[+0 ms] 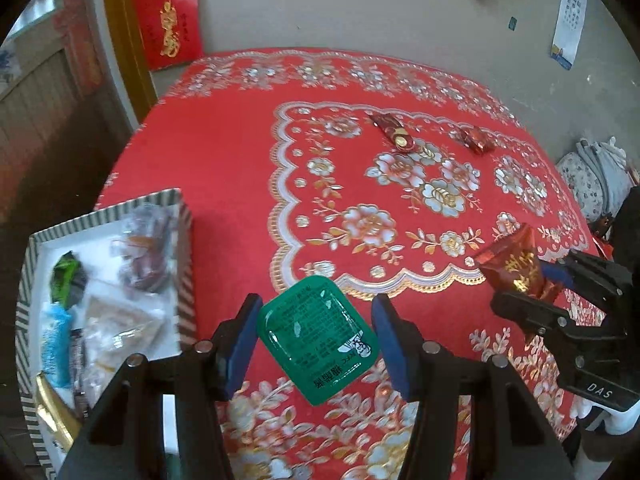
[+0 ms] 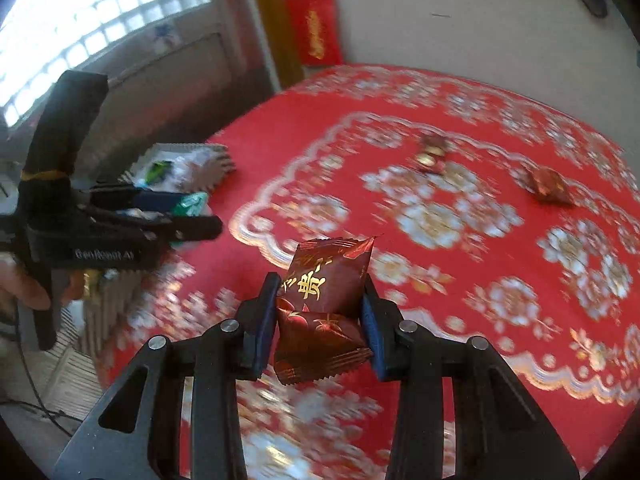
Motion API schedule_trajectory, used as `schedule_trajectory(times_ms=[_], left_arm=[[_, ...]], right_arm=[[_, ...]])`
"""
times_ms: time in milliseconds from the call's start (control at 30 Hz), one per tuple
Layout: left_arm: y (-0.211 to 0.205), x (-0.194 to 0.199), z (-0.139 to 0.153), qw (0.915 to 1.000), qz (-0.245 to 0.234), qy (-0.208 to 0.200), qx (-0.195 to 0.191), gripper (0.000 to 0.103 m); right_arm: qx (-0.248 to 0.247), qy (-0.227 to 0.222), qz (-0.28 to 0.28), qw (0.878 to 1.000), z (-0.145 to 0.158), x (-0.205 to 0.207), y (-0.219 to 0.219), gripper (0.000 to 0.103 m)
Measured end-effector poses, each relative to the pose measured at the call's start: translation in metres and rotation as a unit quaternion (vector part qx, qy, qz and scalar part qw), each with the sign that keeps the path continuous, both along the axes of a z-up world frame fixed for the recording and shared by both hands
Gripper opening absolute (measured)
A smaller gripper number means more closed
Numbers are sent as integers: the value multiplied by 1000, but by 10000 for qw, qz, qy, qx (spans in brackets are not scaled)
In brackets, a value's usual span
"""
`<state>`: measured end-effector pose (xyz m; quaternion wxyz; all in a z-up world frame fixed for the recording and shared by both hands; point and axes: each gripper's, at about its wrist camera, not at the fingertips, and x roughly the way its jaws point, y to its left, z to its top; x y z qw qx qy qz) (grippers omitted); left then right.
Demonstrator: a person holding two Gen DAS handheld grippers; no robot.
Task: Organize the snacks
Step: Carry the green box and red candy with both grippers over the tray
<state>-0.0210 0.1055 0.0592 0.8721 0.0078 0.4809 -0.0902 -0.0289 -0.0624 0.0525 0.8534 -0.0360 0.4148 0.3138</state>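
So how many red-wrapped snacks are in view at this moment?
3. One red packet is clamped in the right gripper; two more red packets lie loose on the tablecloth, at and. The tray's pile could hide others.

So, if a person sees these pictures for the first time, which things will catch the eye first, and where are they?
The bright red tablecloth with silver and gold flowers fills both views. In front, the left gripper holds a green sauce packet and the right gripper holds a dark red candy with gold characters. A striped tray of mixed snacks sits at the table's left edge, and two more red candies lie far across the cloth.
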Motion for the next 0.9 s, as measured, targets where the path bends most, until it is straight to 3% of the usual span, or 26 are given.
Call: schedule_trajectory(times_ms=[500, 900], left_arm=[[71, -29, 20, 9983, 508, -280, 5, 59], [126, -45, 17, 9947, 977, -334, -23, 59]], right_arm=[[187, -87, 799, 9966, 15, -14, 89, 37], [227, -68, 1325, 9909, 22, -23, 152, 37]])
